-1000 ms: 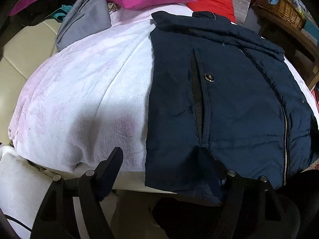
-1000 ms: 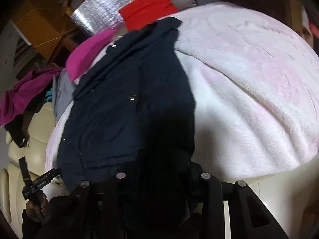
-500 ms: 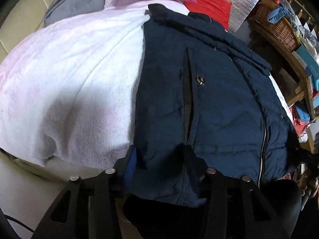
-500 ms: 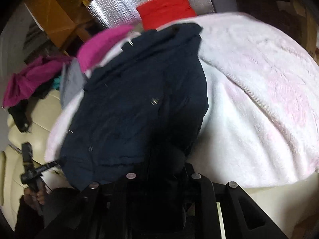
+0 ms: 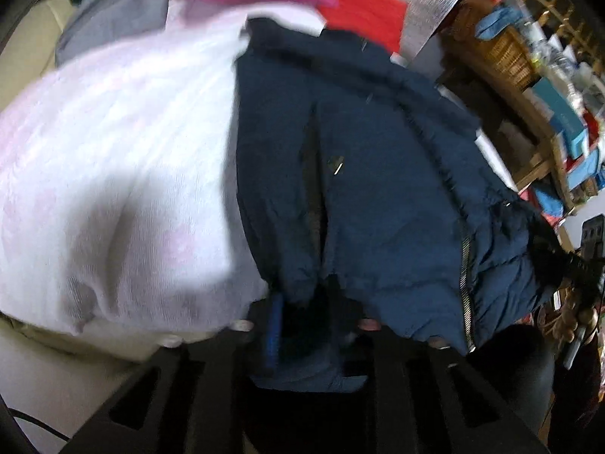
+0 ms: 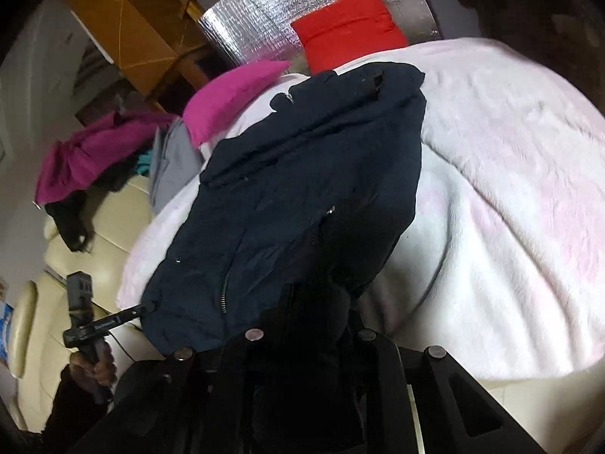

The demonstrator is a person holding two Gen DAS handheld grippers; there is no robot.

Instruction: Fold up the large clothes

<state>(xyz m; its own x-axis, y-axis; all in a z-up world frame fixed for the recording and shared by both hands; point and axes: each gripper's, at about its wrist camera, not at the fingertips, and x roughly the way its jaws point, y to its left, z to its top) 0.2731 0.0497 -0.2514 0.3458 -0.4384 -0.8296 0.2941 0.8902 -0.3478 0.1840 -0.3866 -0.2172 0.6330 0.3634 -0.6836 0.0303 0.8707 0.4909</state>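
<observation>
Both grippers take the jacket's near hem

The navy jacket (image 5: 378,174) lies on the pink blanket (image 5: 113,159); left gripper (image 5: 310,314) and right gripper (image 6: 314,302) fingers are closing on its hem.

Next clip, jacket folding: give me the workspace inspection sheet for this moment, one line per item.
Surface: fluffy white-pink blanket over a cream cushioned seat.
Job's things: navy padded zip jacket spread on the blanket, hem at the near edge.
Clutter: magenta cushion, grey garment, red cushion.
Grippers: left tongs closing, jacket hem between them; right tongs closing on dark jacket fabric.
Cables: thin dark cable at the lower left of the left view.
Surroundings: silver foil panel, wicker basket, wooden shelving.
</observation>
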